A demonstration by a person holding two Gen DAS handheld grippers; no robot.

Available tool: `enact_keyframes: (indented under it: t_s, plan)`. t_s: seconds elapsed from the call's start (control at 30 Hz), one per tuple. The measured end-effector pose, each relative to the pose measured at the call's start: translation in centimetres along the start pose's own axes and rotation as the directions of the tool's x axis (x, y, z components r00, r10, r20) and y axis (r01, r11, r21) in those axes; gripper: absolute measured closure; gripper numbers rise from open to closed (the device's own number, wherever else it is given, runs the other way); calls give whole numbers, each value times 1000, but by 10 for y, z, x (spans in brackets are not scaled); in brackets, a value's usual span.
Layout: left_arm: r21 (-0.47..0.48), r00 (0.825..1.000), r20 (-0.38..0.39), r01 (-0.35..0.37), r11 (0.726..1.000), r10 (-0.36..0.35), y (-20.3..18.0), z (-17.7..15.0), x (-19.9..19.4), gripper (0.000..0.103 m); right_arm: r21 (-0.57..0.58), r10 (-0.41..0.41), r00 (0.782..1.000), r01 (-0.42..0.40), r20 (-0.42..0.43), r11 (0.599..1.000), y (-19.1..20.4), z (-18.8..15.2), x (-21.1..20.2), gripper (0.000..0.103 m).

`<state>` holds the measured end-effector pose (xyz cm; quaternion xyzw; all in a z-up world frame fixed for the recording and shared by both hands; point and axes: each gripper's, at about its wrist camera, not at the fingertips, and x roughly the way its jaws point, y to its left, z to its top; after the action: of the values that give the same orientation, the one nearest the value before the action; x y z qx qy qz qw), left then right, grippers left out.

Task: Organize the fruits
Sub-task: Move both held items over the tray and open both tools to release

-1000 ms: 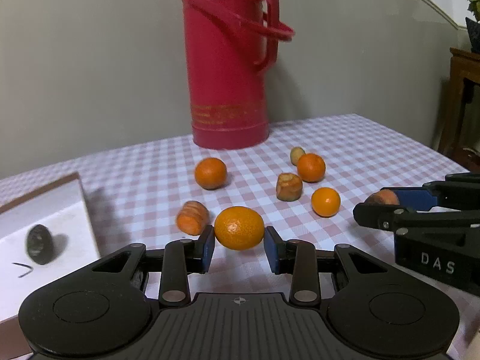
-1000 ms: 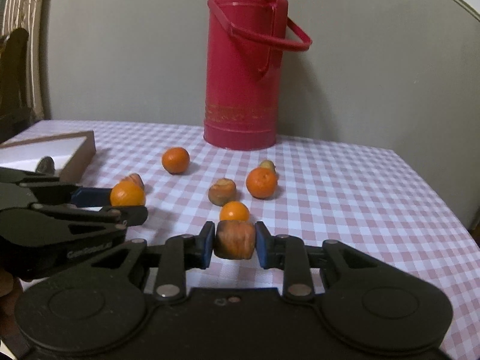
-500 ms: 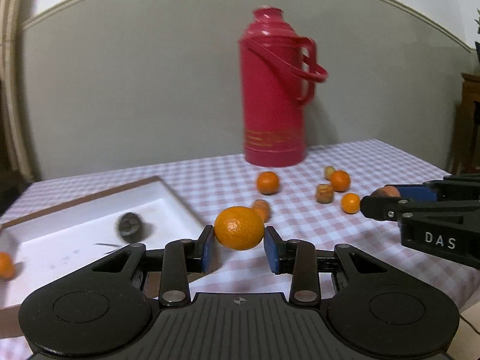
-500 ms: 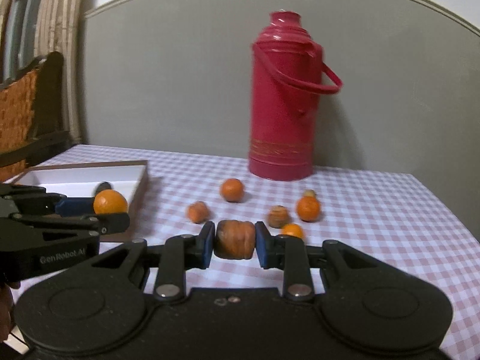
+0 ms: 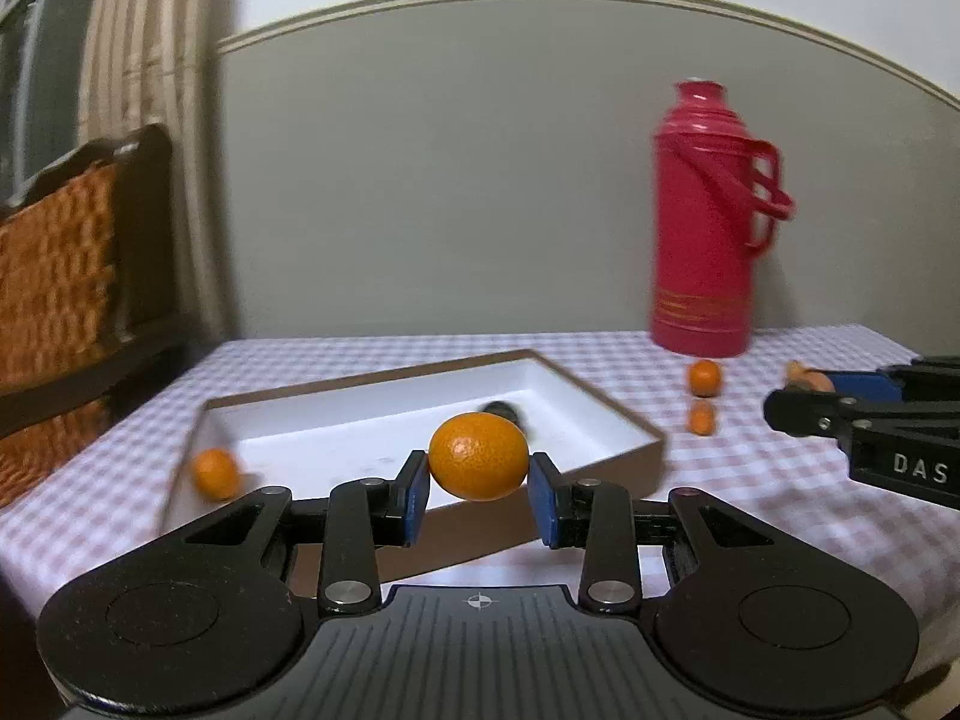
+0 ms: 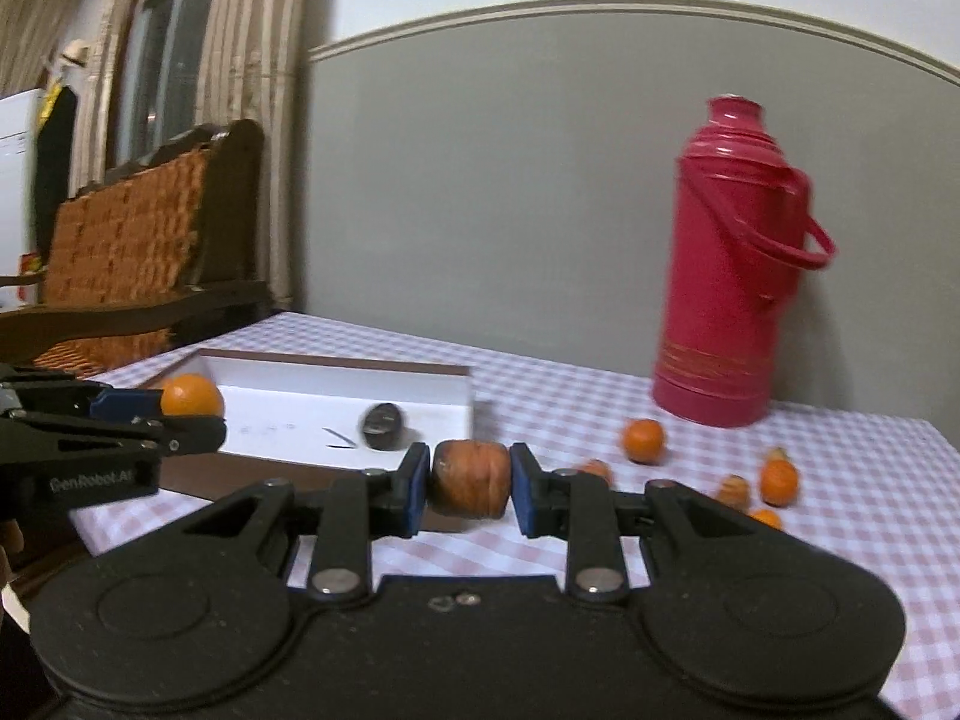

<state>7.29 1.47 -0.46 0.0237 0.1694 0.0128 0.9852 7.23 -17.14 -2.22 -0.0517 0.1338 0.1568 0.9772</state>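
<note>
The white box [image 5: 606, 420] holds a small orange [image 5: 215, 473] and a dark fruit [image 6: 384, 418]; the left claw [image 5: 479, 489] grips a mandarin [image 5: 479, 456], the right claw [image 6: 470, 492] a brown fruit [image 6: 470, 477].

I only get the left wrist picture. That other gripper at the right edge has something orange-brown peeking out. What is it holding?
Observer: The right gripper is shut on a ridged brownish-orange fruit, wrinkled, not smooth like your tangerine.
Operator: I see two small fruits loose near the red thermos. Any more?
Observer: Five show on the checked tablecloth, including a small orange farther right.
Operator: My tangerine hides something dark in the box.
Observer: A dark oval thing lies on the floor of the white box; I cannot tell what it is.
</note>
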Motion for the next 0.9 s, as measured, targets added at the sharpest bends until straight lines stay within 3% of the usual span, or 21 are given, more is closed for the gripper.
enact_keyframes:
  t_s: [0.4, 0.67, 0.9]
  plan:
    - [-68, 988, 20, -151, 986, 152, 68, 1, -1, 67, -46, 122, 992, -121, 22, 992, 58, 20, 34, 83]
    - [-109, 979, 21, -202, 973, 205, 103, 6, 26, 67, -24, 128, 991, -127, 34, 992, 74, 33, 67, 83]
    - [-111, 978, 19, -203, 973, 206, 116, 16, 54, 67, -17, 95, 995, -95, 14, 995, 58, 42, 100, 83]
